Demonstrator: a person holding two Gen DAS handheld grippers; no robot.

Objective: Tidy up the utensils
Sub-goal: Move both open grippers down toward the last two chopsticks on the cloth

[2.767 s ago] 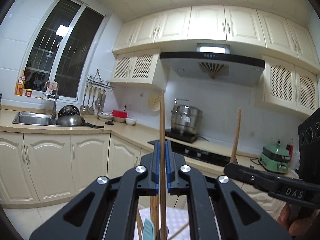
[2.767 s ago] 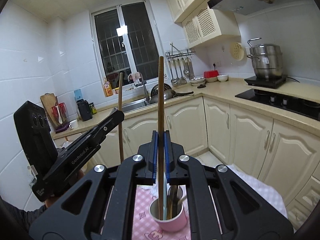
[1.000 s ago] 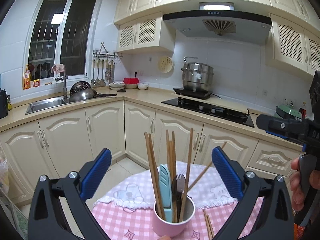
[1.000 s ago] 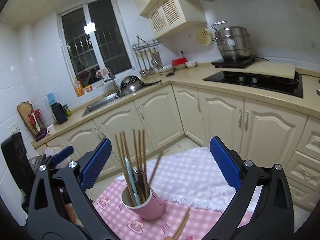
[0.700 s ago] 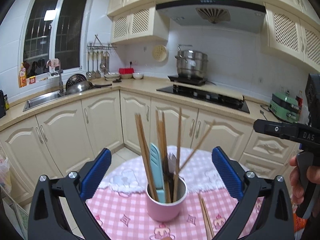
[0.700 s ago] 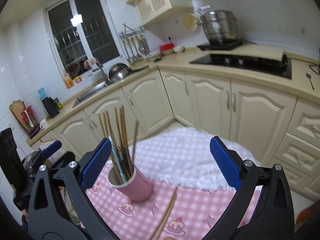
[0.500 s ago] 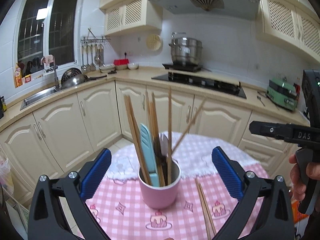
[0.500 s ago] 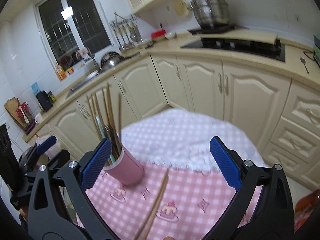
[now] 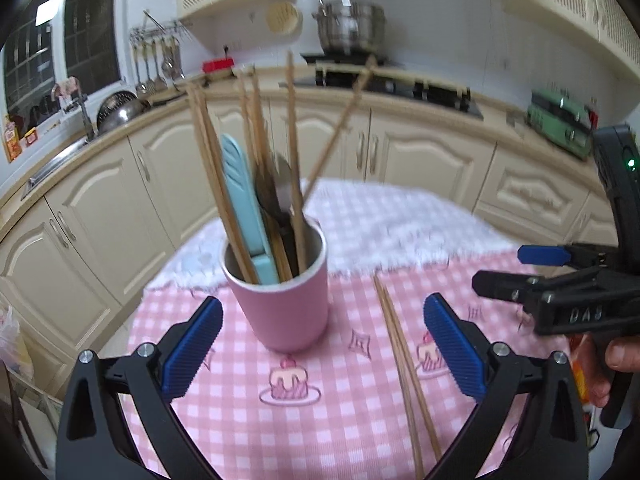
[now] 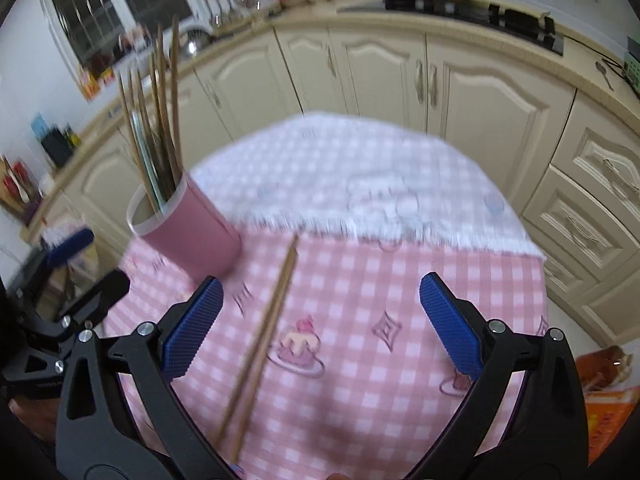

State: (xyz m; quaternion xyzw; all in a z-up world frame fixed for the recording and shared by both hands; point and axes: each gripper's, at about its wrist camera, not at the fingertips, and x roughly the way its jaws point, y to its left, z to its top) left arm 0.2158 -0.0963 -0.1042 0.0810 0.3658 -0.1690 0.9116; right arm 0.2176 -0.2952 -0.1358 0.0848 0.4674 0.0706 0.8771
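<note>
the left gripper and right gripper both hover with fingers spread wide, holding nothing. the pink cup stands on the checkered surface, filled with upright chopsticks. a loose chopstick pair lies just beside it.

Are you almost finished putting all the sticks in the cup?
Nearly. Most chopsticks already stand in the pink cup, along with a light blue utensil. Nothing is in hand right now: the left gripper and the right gripper are both open and empty. What is left is the pair of chopsticks lying on the checked tablecloth beside the cup.
</note>
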